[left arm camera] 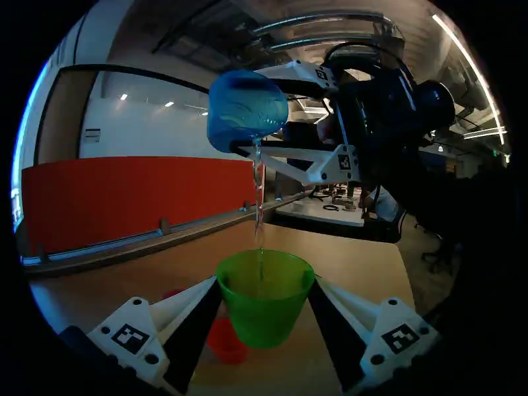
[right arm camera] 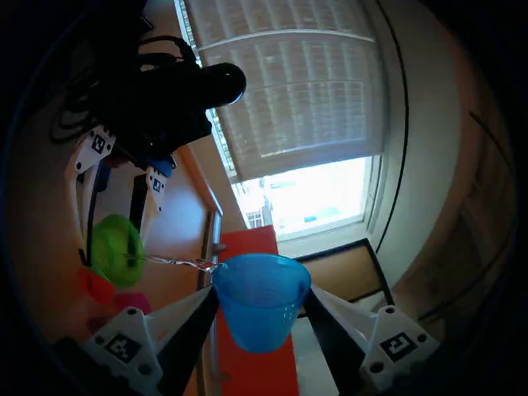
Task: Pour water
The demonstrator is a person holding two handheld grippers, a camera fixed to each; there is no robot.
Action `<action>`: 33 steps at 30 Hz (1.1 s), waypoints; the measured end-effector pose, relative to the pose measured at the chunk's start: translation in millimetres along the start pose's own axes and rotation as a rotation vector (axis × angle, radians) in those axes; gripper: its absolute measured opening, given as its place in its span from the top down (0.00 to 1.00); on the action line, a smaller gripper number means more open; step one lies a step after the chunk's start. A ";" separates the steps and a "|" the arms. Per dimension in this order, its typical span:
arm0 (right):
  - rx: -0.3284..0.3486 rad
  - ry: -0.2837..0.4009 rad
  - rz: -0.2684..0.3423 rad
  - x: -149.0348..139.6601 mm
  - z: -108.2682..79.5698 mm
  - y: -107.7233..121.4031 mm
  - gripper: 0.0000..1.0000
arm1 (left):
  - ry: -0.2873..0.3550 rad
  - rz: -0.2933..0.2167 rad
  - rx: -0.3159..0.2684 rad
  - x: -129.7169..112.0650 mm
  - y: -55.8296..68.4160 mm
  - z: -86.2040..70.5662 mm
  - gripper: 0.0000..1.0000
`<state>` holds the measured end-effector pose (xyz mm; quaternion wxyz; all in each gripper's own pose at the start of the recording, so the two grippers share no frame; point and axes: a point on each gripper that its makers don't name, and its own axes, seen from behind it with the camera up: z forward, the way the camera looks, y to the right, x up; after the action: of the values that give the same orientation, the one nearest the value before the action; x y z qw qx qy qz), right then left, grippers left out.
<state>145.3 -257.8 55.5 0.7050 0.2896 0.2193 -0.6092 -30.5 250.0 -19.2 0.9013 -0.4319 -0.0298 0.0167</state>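
Note:
In the left gripper view, my left gripper (left arm camera: 264, 310) is shut on an upright green cup (left arm camera: 265, 303) held just above the wooden table (left arm camera: 356, 264). Above it, a blue cup (left arm camera: 245, 109) is tipped over in the right gripper's fingers (left arm camera: 310, 168), and a thin stream of water (left arm camera: 258, 204) falls from its rim into the green cup. In the right gripper view, my right gripper (right arm camera: 261, 313) is shut on the blue cup (right arm camera: 261, 307). The water stream (right arm camera: 178, 263) runs from its rim to the green cup (right arm camera: 115, 249), held by the left gripper (right arm camera: 112, 218).
A red cup (left arm camera: 226, 340) and a pink object (left arm camera: 173, 294) lie on the table behind the green cup; they appear as the red cup (right arm camera: 96, 285) and pink object (right arm camera: 132, 302). An orange partition (left arm camera: 132, 198) with a metal rail borders the table's far side. A bright window with blinds (right arm camera: 297, 132) is beyond.

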 end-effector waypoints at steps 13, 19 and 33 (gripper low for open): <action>-0.001 -0.009 -0.033 -5.6 0.3 1.3 0.11 | -0.003 -0.002 -0.002 -2.6 0.0 2.2 0.14; -0.003 -0.008 -0.048 -3.8 0.1 2.9 0.11 | -0.002 0.000 -0.003 -1.1 0.7 2.3 0.14; -0.002 -0.004 -0.093 0.6 2.0 4.3 0.11 | 0.000 -0.001 -0.003 -0.4 1.6 0.8 0.14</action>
<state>149.6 -259.2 57.1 0.6766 0.2772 0.2317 -0.6416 -30.9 251.6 -20.0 0.9005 -0.4334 -0.0301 0.0163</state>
